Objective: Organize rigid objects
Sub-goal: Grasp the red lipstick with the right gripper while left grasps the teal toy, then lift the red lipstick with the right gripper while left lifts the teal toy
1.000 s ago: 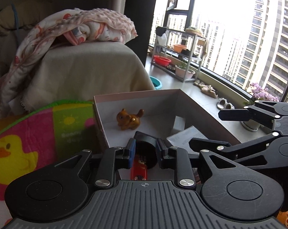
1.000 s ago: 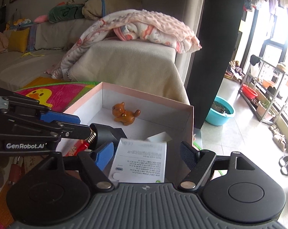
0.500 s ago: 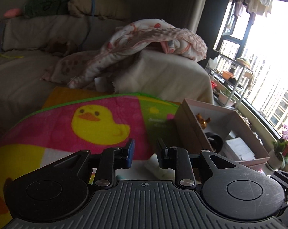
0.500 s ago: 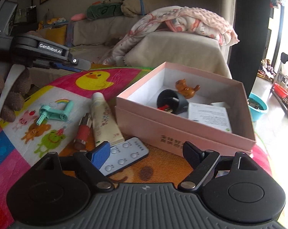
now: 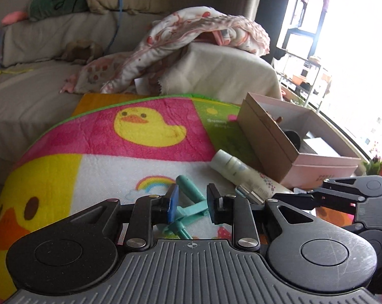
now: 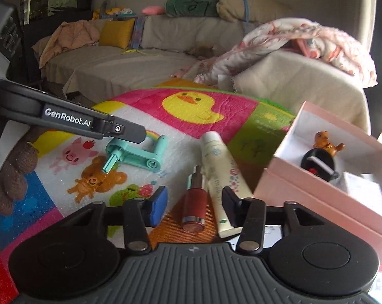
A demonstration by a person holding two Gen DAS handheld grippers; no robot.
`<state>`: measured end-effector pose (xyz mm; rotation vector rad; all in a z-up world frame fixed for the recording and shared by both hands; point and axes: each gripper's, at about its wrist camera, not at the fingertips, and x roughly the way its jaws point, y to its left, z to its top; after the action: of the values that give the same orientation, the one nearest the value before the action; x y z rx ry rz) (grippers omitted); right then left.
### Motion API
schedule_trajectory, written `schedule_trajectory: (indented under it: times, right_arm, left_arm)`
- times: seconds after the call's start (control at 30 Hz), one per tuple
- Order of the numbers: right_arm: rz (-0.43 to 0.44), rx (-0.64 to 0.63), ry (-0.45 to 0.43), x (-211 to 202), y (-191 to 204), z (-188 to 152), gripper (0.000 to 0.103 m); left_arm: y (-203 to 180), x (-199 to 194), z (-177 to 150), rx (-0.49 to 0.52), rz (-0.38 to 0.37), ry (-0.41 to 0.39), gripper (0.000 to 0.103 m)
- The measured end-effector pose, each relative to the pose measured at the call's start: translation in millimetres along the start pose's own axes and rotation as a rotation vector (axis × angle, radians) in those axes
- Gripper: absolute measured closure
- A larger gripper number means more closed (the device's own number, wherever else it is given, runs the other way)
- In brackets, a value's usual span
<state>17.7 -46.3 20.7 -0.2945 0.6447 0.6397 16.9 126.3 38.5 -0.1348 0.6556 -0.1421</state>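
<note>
The left tool (image 5: 190, 204) hangs released over the teal crank (image 5: 189, 204), which lies on the duck mat (image 5: 150, 131) between its fingers. The right tool (image 6: 194, 205), also released, brackets the red bottle (image 6: 194, 204) and white tube (image 6: 217, 174), just beside the pink box (image 6: 317, 202).

We see a fuzzy cloth mat (image 6: 216, 126), a matt pink card box (image 6: 317, 202), a glossy red bottle (image 6: 194, 202) with metal neck, a smooth plastic tube (image 6: 217, 167), and a matt teal plastic crank (image 6: 137, 155).
</note>
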Motion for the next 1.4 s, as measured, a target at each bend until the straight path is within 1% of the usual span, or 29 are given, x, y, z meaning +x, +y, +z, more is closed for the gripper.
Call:
schedule_trajectory:
  times: [0.03, 0.1, 0.13, 0.23, 0.3, 0.43, 0.5, 0.6, 0.73, 0.83, 0.93, 1.0, 1.03, 1.07, 1.1, 1.13, 1.2, 1.3, 1.33, 1.4]
  right_arm:
    - [0.003, 0.003, 0.017, 5, 1, 0, 0.070]
    - [0.003, 0.007, 0.043, 8, 2, -1, 0.077]
    - [0.005, 0.011, 0.057, 8, 1, -2, 0.083]
    - [0.024, 0.026, 0.072, -1, -2, -9, 0.083]
    - [0.031, 0.028, 0.068, -12, -5, -14, 0.083]
    - [0.008, 0.033, 0.041, -42, -16, -27, 0.083]
    - [-0.022, 0.054, 0.035, -59, -28, -36, 0.083]
    - [-0.105, 0.079, 0.029, -78, -50, -48, 0.083]
    - [-0.178, 0.134, 0.065, -86, -78, -67, 0.083]
    - [-0.187, 0.168, 0.088, -83, -89, -79, 0.083]
    - [-0.185, 0.161, 0.081, -83, -87, -85, 0.083]
    - [-0.190, 0.148, 0.074, -84, -87, -88, 0.077]
    - [-0.198, 0.142, 0.074, -85, -87, -89, 0.068]
    - [-0.211, 0.133, 0.073, -87, -88, -91, 0.057]
    - [-0.225, 0.122, 0.074, -89, -89, -93, 0.051]
    - [-0.239, 0.114, 0.076, -91, -91, -94, 0.043]
    - [-0.278, 0.106, 0.077, -95, -96, -97, 0.043]
    - [-0.397, 0.103, 0.072, -95, -103, -101, 0.043]
    - [-0.424, 0.117, 0.073, -94, -106, -102, 0.043]
    - [-0.416, 0.198, 0.076, -93, -115, -102, 0.043]
  left_arm:
    - [-2, 2, -2, 0.020, 0.002, 0.006, 0.076]
    - [-3, 5, -5, 0.047, -0.003, 0.015, 0.076]
    - [-4, 8, -6, 0.056, -0.005, 0.024, 0.076]
    - [-7, 16, -9, 0.073, -0.021, 0.054, 0.075]
    - [-11, 20, -12, 0.083, -0.037, 0.074, 0.075]
    - [-27, 27, -19, 0.119, -0.066, 0.091, 0.075]
    - [-36, 28, -21, 0.142, -0.085, 0.092, 0.075]
    - [-52, 28, -26, 0.162, -0.138, 0.104, 0.076]
    - [-72, 24, -34, 0.184, -0.170, 0.117, 0.076]
    - [-80, 20, -38, 0.188, -0.178, 0.120, 0.073]
    - [-82, 16, -42, 0.162, -0.198, 0.124, 0.072]
    - [-82, 14, -45, 0.144, -0.204, 0.119, 0.072]
    - [-81, 12, -46, 0.135, -0.206, 0.114, 0.072]
    - [-80, 12, -47, 0.118, -0.209, 0.109, 0.072]
    - [-78, 11, -48, 0.100, -0.212, 0.104, 0.072]
    - [-77, 11, -49, 0.087, -0.216, 0.100, 0.072]
    - [-77, 10, -50, 0.086, -0.217, 0.094, 0.072]
    - [-80, 9, -51, 0.109, -0.205, 0.089, 0.072]
    - [-82, 8, -52, 0.119, -0.199, 0.087, 0.072]
    - [-84, 7, -53, 0.138, -0.189, 0.083, 0.072]
